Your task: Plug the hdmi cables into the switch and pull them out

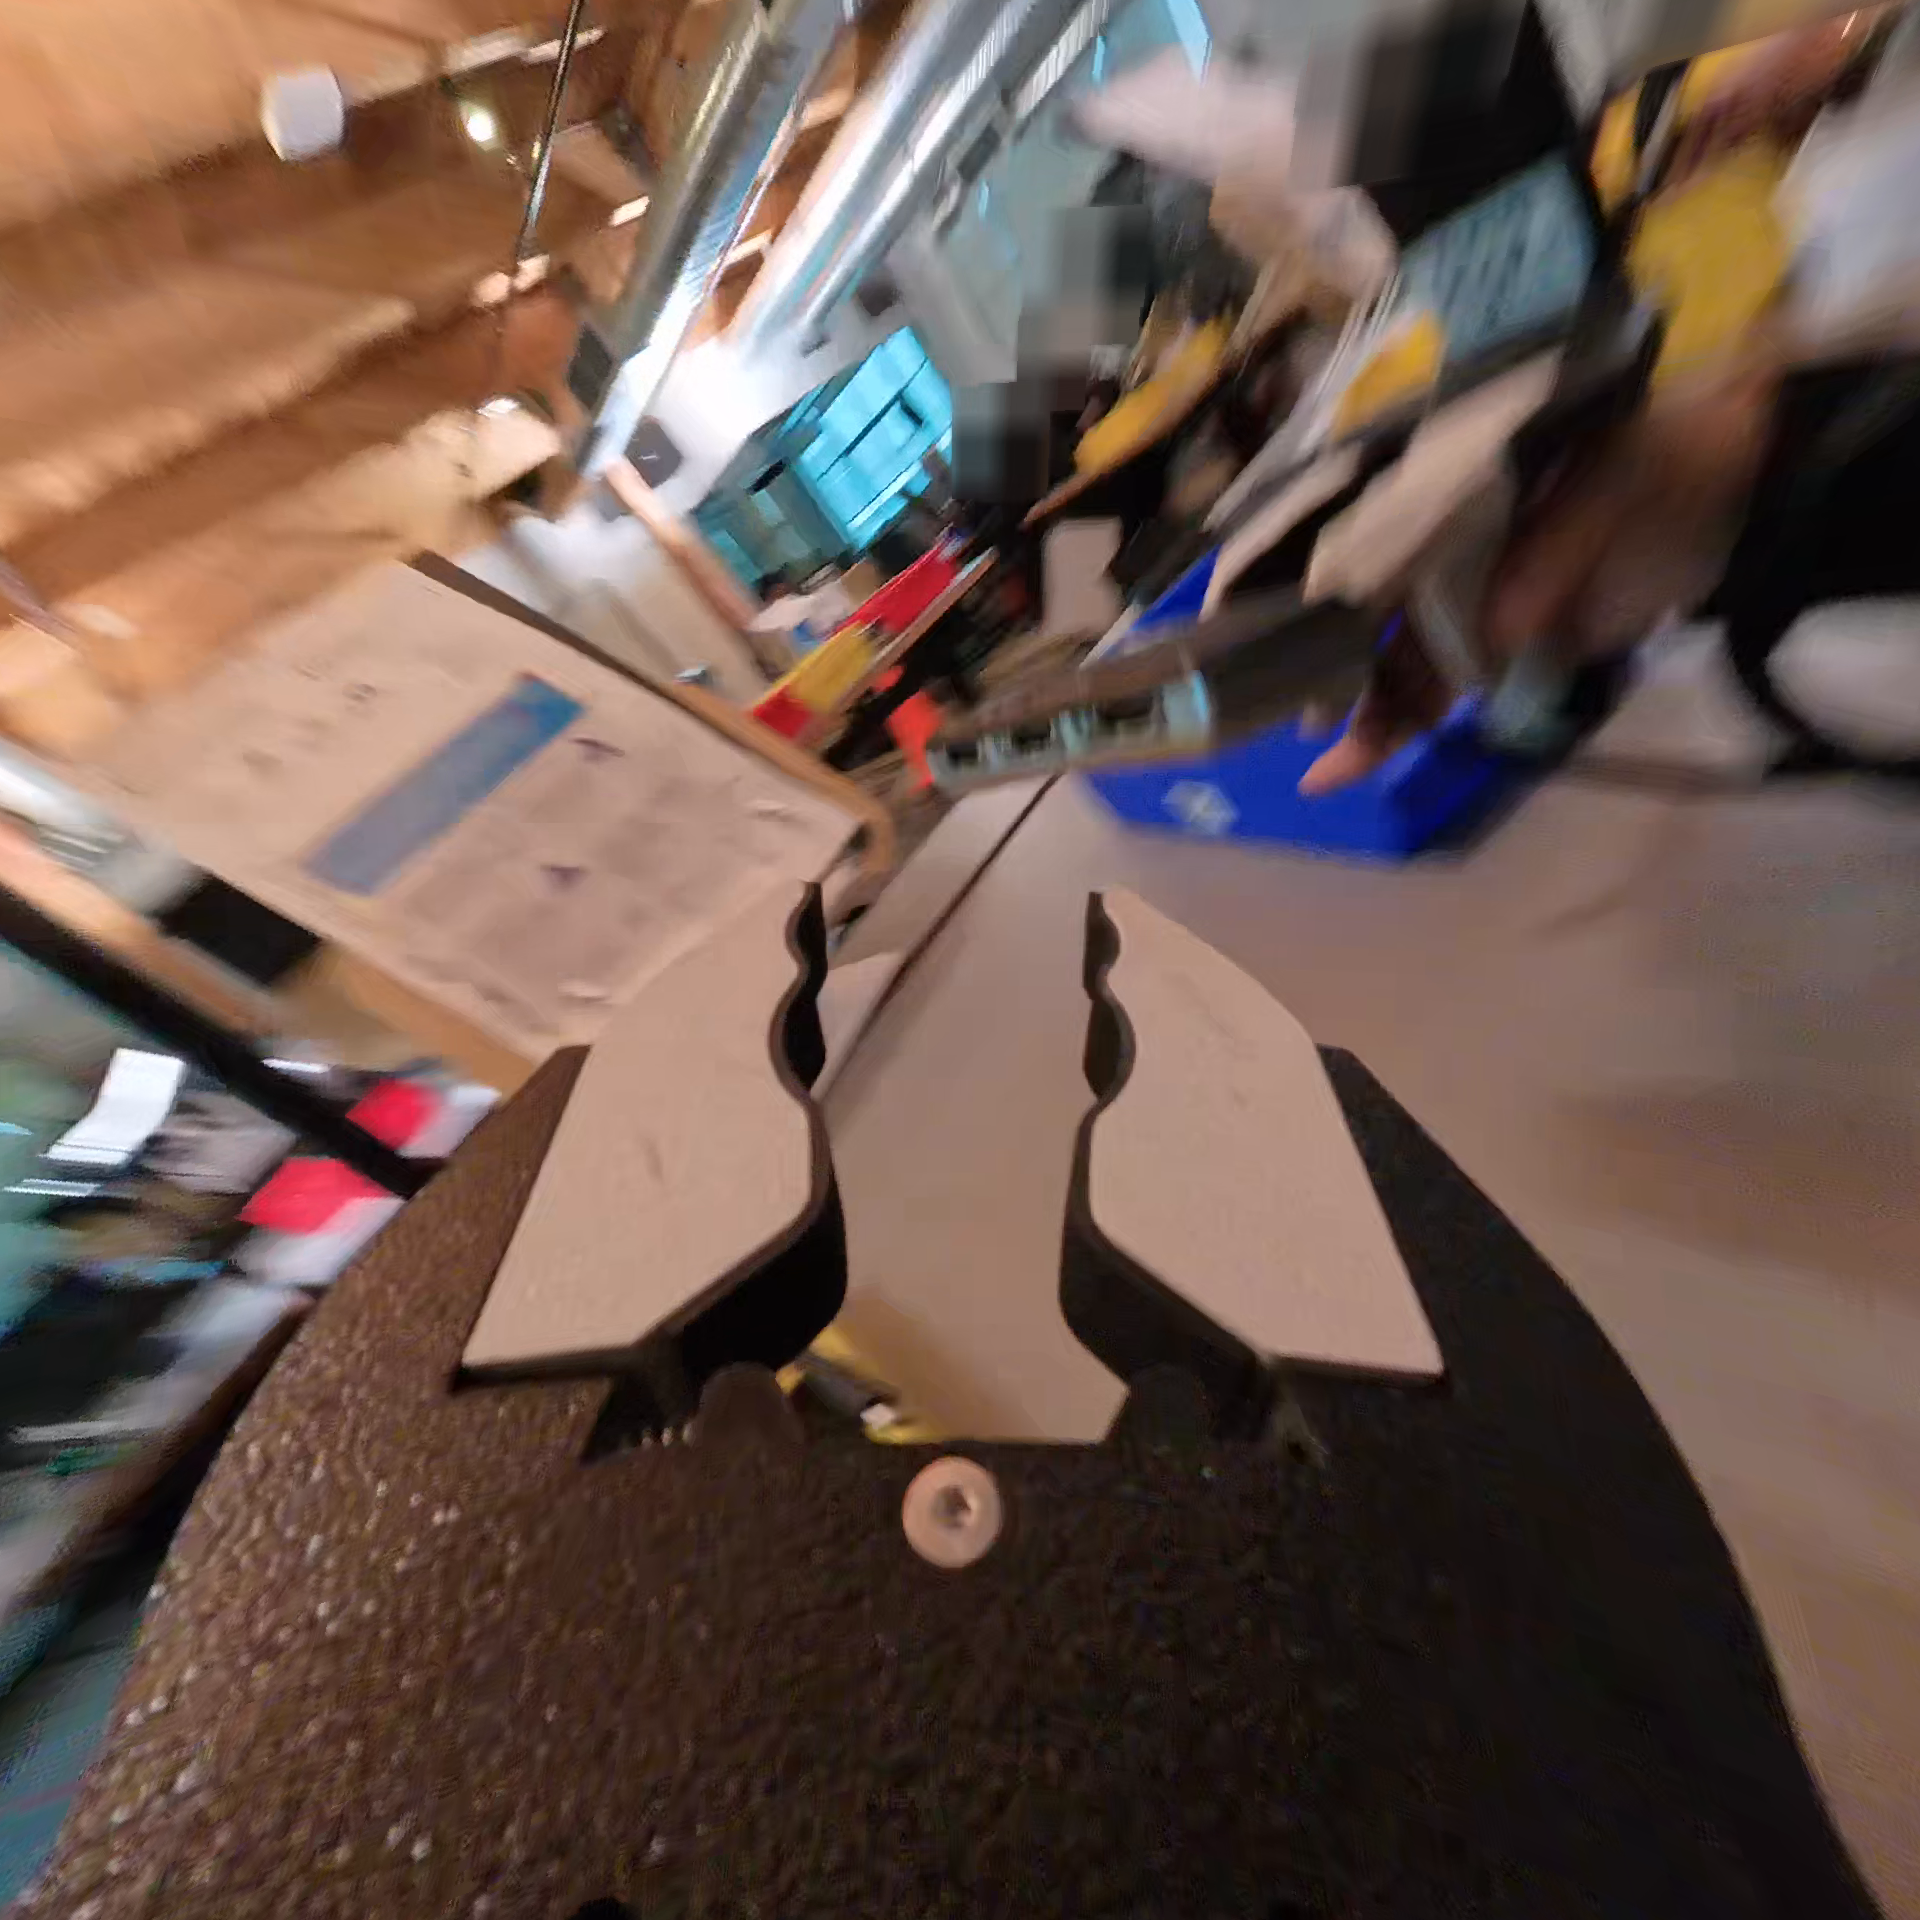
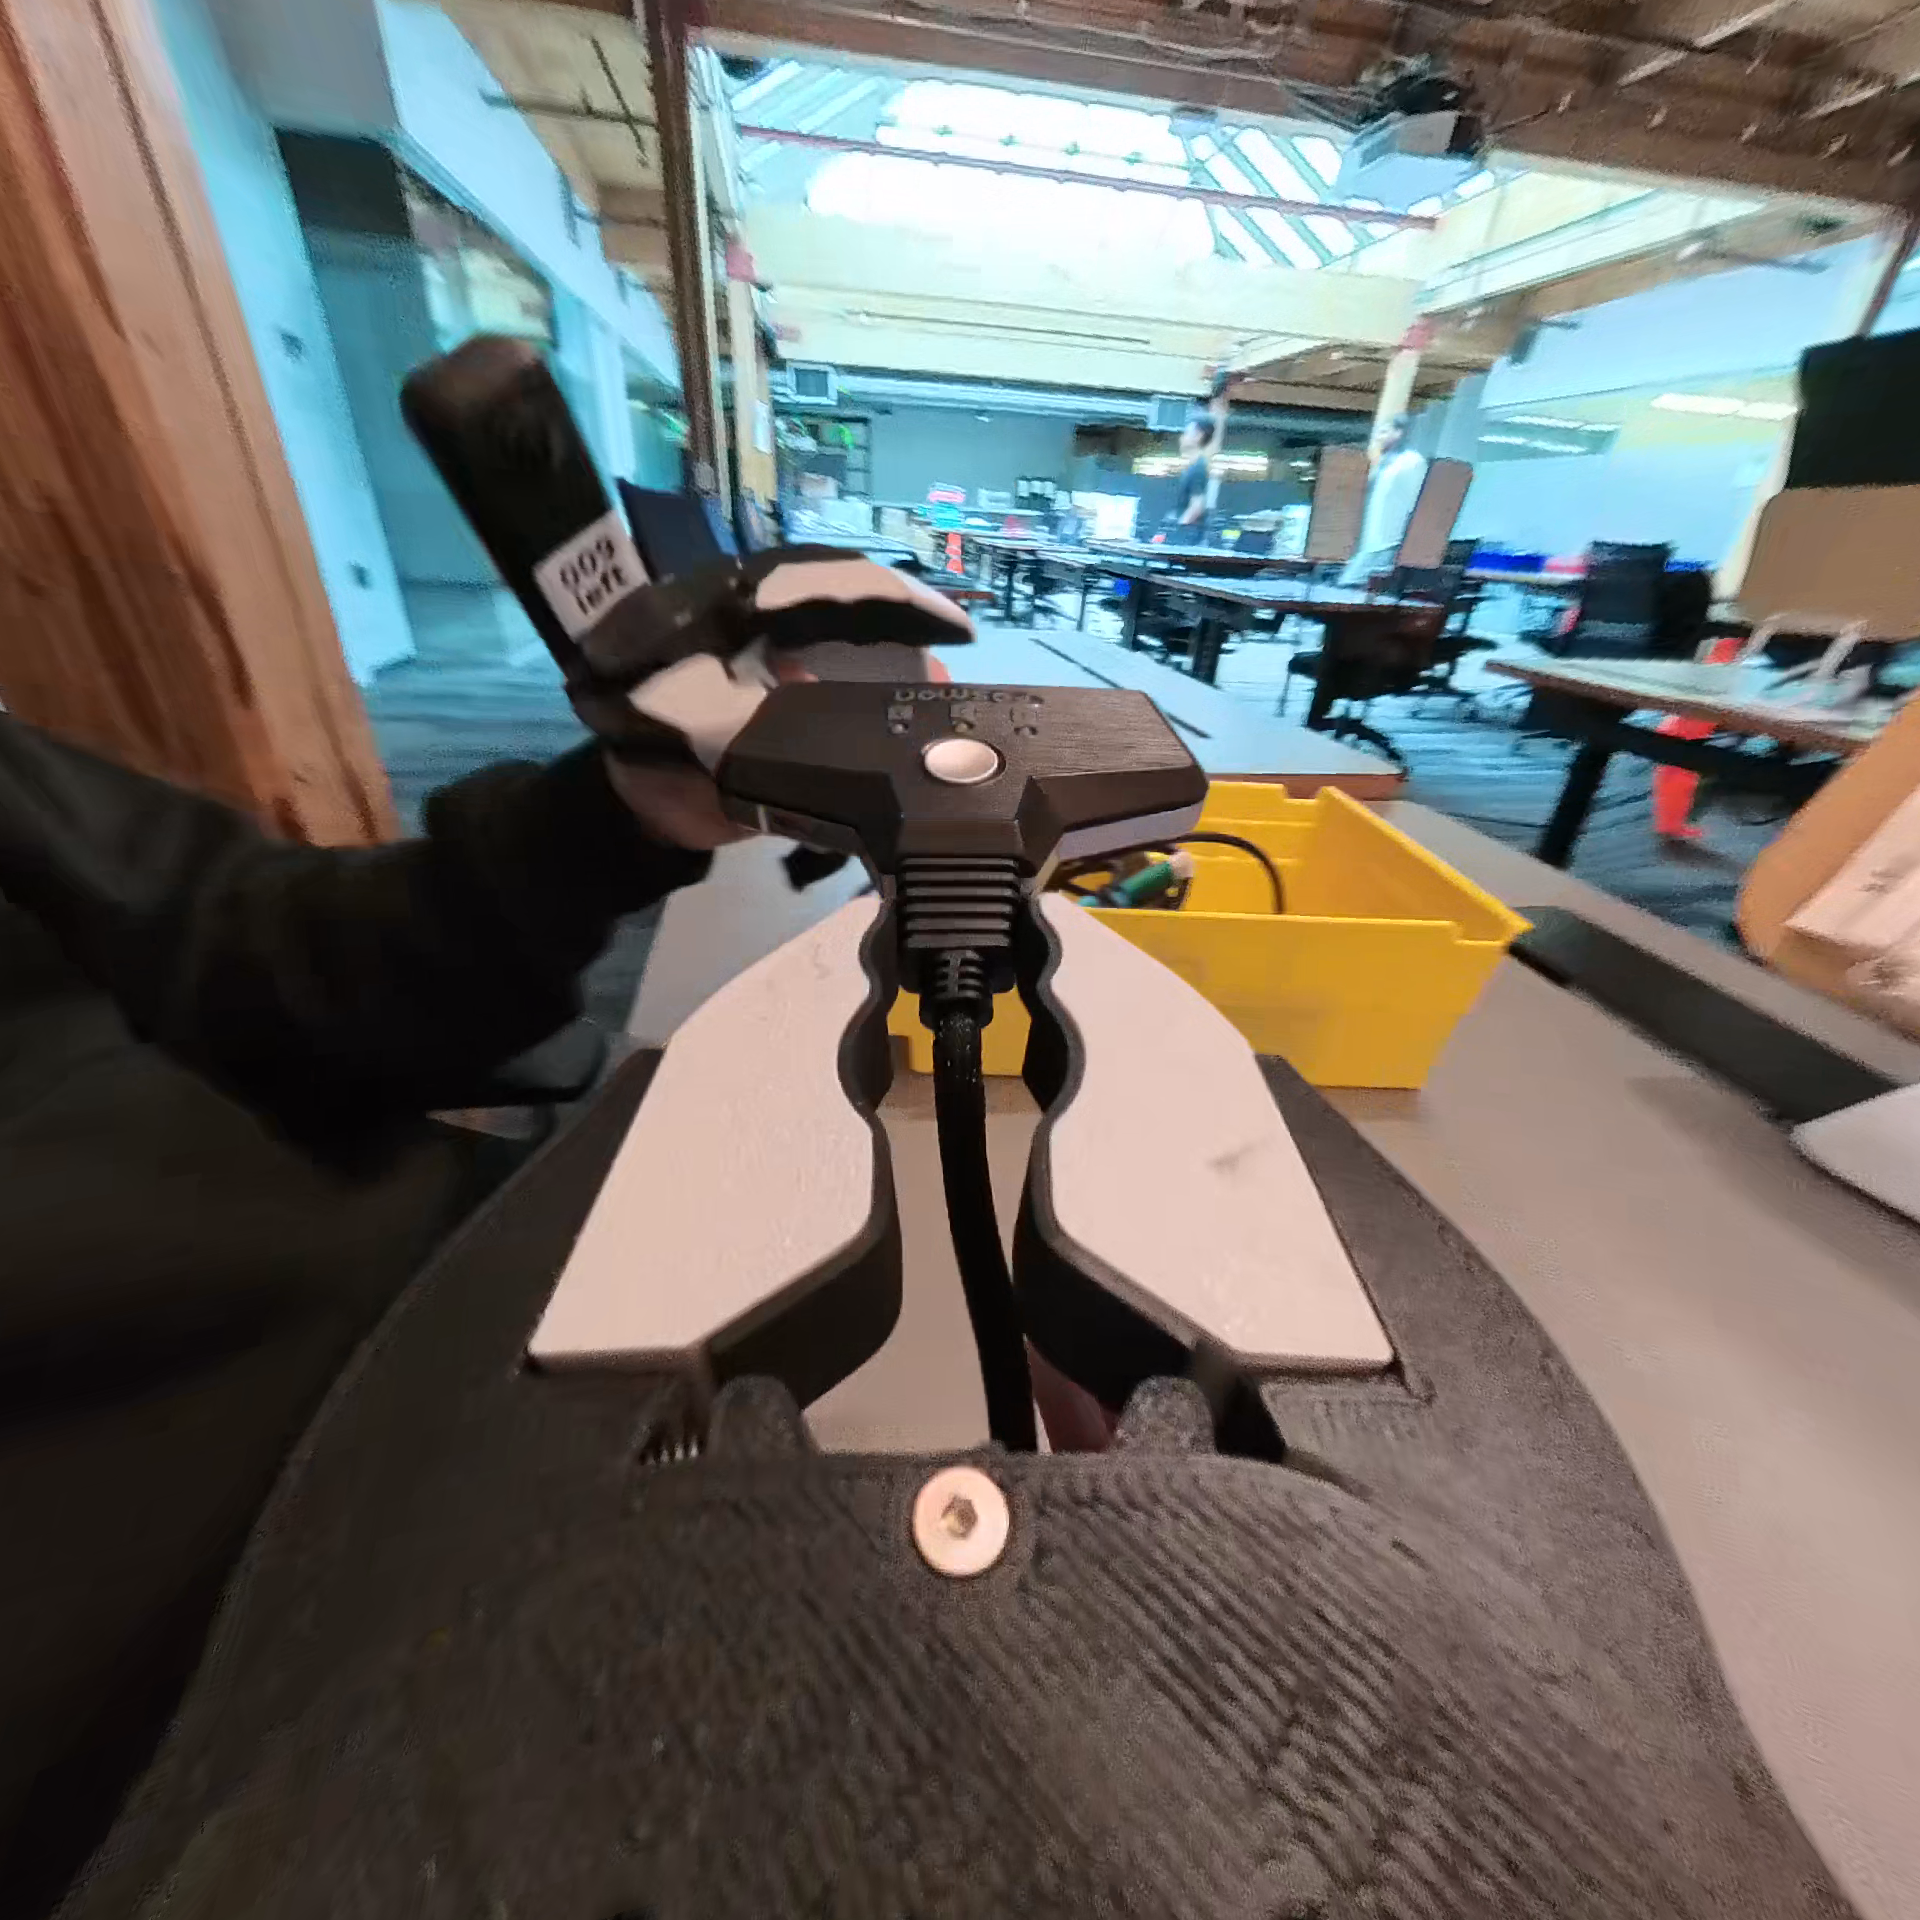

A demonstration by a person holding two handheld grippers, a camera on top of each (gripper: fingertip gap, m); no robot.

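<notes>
Black moulded plastic, T-shaped, with a round silver button on top: the HDMI switch [image 2: 961, 764] sits raised off the grey table [image 2: 1621, 1174], held at twelve o'clock in the right wrist view. The right gripper [image 2: 958, 940] has its pale-faced fingers [image 2: 1174, 1164] closed on the ribbed strain relief where the switch's own black braided lead [image 2: 977, 1195] leaves the body; the lead runs back between the fingers toward six o'clock. That grip likely steadies the body and keeps its side ports clear. At ten o'clock the left gripper [image 2: 831, 644], on a black handle gripped by a dark-sleeved arm [image 2: 343, 935], lies against the switch's left end. From here I cannot tell whether it touches or holds anything. No loose HDMI cable or plug can be made out in either view. A yellow plastic divided bin [image 2: 1340, 977] stands on the table at two o'clock, just behind the switch, with small parts and a wire inside. Left wrist view is heavily motion-blurred. The left gripper [image 1: 956, 977] shows its fingers clearly apart, with only bare table in the gap; the switch edge [image 1: 1060, 727], with ports facing, appears at one o'clock beyond the tips, and a blue bin [image 1: 1278, 800] behind it. Judgement: plugging is not under way; the left jaws stand empty beside the ports.
</notes>
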